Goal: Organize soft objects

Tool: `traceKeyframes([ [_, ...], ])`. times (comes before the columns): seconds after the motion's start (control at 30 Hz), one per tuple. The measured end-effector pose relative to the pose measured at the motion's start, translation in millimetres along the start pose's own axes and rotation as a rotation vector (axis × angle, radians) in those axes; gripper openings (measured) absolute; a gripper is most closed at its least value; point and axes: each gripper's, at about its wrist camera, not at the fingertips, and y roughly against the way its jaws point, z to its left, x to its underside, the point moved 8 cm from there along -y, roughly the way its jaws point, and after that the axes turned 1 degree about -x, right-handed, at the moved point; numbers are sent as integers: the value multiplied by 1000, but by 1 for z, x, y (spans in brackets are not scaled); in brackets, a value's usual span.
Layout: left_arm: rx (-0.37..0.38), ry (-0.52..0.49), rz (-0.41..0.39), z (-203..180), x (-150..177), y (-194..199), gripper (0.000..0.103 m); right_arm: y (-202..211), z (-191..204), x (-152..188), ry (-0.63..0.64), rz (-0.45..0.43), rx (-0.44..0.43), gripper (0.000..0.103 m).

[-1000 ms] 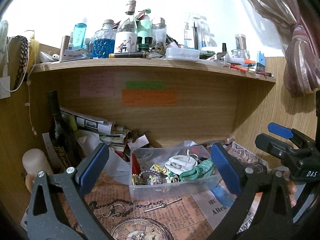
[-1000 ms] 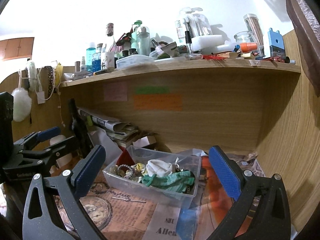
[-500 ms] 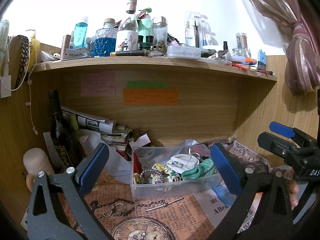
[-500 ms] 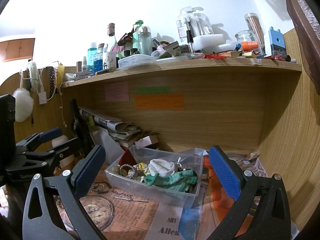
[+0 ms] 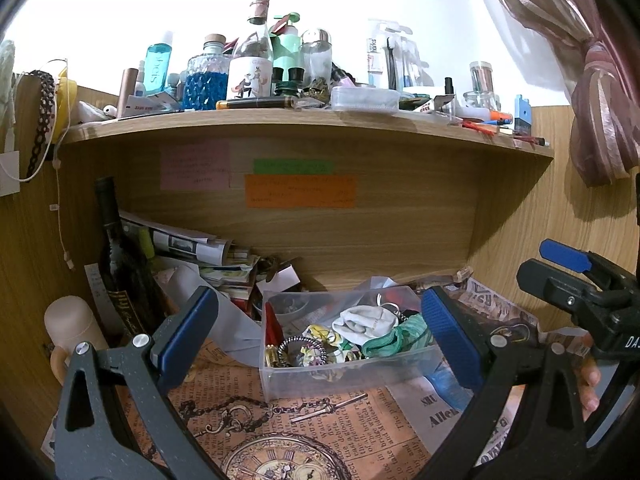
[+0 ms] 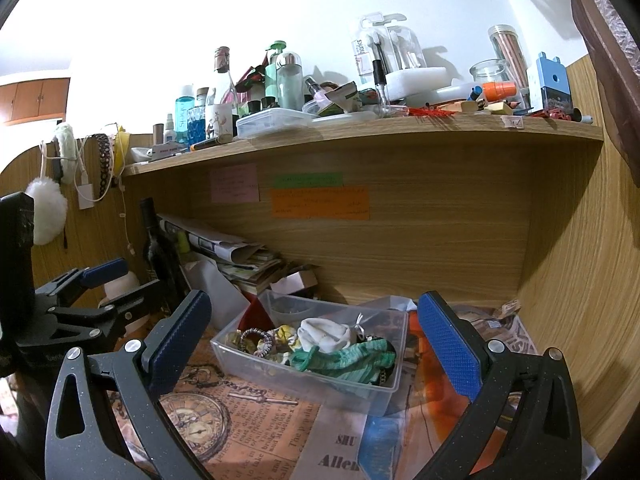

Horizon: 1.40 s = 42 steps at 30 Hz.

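Left gripper (image 5: pixel 320 332): jaws wide apart, empty.
Right gripper (image 6: pixel 316 340): likewise spread, empty.
Green scrunchie (image 6: pixel 346 358): in the clear plastic bin (image 6: pixel 304 390), beside the white sock (image 6: pixel 324 332).
Handling: looks light and squashy; pinch its bunched middle.
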Motion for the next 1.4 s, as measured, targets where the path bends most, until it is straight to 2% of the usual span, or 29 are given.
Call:
traceKeyframes([
  [0.57, 7, -8, 1, -1, 0, -1, 103, 0, -1, 1, -1, 0, 1, 103],
  [0.77, 54, -15, 14, -6, 1, -3, 103, -1, -2, 1, -2, 2, 0, 103],
  [1.4, 58, 2, 17, -8, 2, -3, 103, -3, 2, 8, -10, 12, 7, 103],
])
